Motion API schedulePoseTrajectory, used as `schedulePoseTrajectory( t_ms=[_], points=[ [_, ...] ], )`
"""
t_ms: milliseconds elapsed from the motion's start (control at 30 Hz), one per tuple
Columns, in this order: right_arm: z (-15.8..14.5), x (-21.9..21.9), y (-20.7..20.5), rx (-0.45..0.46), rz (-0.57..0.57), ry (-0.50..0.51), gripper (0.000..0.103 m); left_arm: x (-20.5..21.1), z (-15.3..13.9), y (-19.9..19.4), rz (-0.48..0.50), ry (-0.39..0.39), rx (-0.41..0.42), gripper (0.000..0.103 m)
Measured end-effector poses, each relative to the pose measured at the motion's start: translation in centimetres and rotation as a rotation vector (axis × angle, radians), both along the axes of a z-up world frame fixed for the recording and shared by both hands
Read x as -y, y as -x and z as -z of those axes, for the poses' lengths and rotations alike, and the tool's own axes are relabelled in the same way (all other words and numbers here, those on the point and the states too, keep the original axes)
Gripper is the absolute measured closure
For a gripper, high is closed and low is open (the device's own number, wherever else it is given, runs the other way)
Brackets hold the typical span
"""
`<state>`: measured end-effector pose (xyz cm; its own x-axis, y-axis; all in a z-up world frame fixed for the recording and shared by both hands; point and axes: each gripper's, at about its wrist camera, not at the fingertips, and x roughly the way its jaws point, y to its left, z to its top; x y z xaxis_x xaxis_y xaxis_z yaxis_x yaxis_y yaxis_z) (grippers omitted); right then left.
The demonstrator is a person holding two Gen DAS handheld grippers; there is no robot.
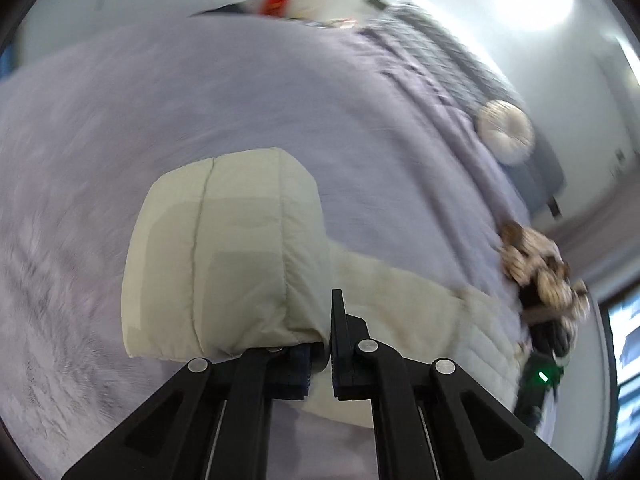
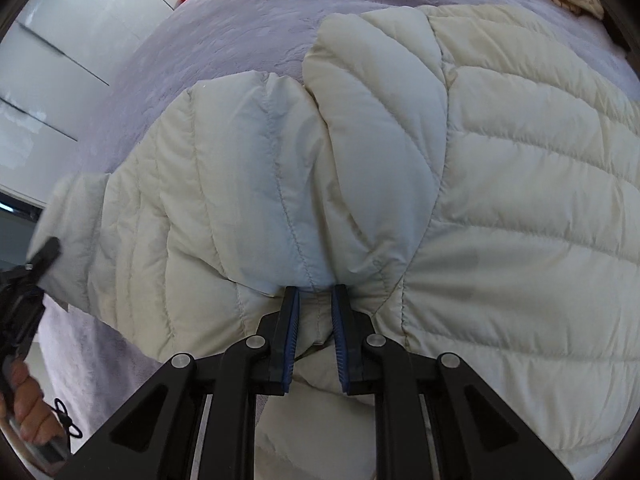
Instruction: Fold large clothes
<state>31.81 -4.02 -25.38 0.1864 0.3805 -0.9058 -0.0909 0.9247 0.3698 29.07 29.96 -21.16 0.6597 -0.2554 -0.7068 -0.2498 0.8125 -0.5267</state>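
Early in the fold, my left gripper (image 1: 330, 344) pinches the cream puffer jacket's (image 2: 500, 200) sleeve, my right gripper's (image 2: 316, 300) jaws clamp its body, still spread across the bed (image 1: 200, 100).

The jacket (image 2: 500, 168) is cream quilted cloth, puffy, with a soft matt sheen and stitched seams. The bed cover (image 1: 200, 100) under it is lilac plush – fuzzy and matt. Both grippers are matt black plastic with small shiny metal pins; the right gripper (image 2: 316, 300) has blue ribbed pads (image 2: 295, 320), rubber-like.
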Motion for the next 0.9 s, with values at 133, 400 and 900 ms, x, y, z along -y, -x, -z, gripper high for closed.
schedulePoseTrajectory(
  t_ms=[133, 400, 900],
  points=[
    [-1.2, 3.0, 0.1, -0.042, 0.056, -0.108, 0.085, 5.5, -3.6, -0.4, 0.137, -0.018, 0.070, 0.095],
    [-5.8, 13.5, 3.3, 0.007, 0.163, -0.122, 0.085, 22.1, -5.4, -2.2, 0.453, -0.097, 0.083, 0.095],
    [-7.3, 32.1, 13.4, 0.030, 0.477, -0.028, 0.085, 42.8, 0.2, 1.5, 0.765, -0.504, -0.032, 0.095]
  ],
)
